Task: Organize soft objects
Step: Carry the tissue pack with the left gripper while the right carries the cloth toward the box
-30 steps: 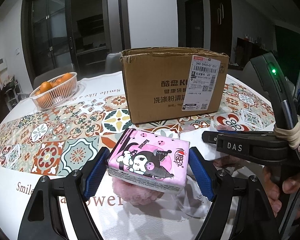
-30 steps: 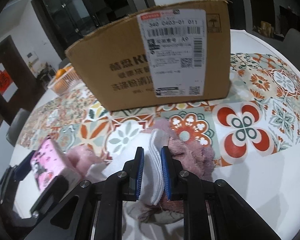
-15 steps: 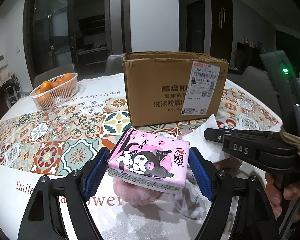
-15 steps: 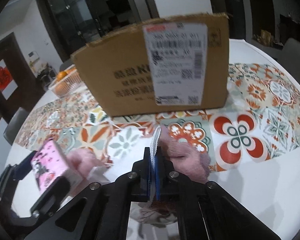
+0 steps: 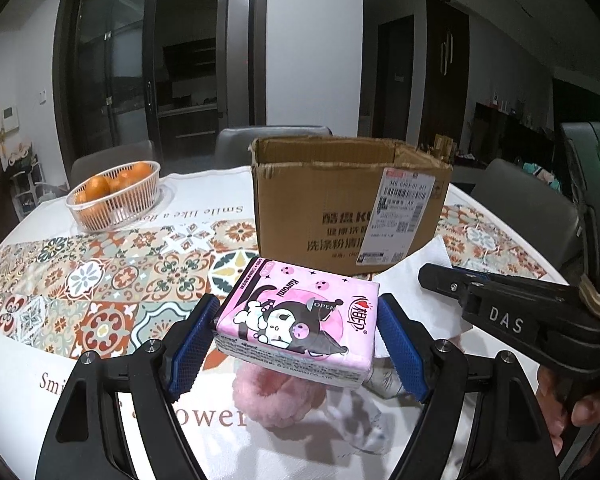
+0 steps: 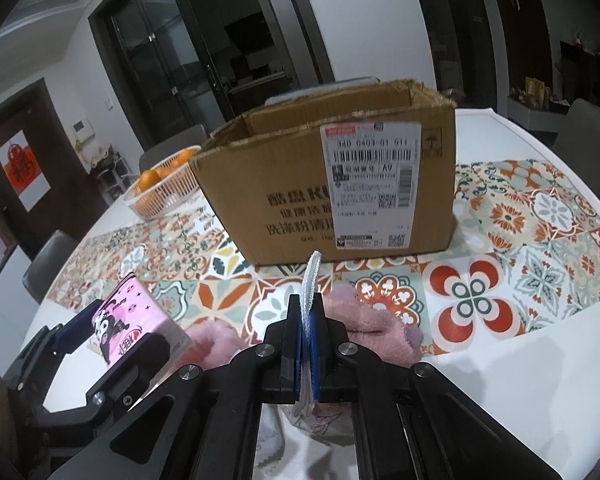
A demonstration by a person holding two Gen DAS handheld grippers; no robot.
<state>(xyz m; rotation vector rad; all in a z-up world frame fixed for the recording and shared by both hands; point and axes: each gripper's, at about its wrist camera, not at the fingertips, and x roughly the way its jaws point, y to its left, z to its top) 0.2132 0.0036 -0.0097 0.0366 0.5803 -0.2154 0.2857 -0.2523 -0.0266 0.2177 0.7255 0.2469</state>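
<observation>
A pink tissue pack is held level above a fluffy pink cloth; a thin white cloth stands pinched upright before an open cardboard box.

Tissue pack: glossy plastic wrap. Box: matt brown cardboard w/ smooth paper label. Towel: white cloth, ribbed edge. Pink fluff: fuzzy plush. Basket: white plastic. Table: smooth printed cloth. Jaws: blue textured rubber pads.

"Kuromi" and "OPEN" are printed on the pink plastic tissue pack; "DAS" on the black right gripper — "Smile like a" on the white patterned tablecloth.
</observation>
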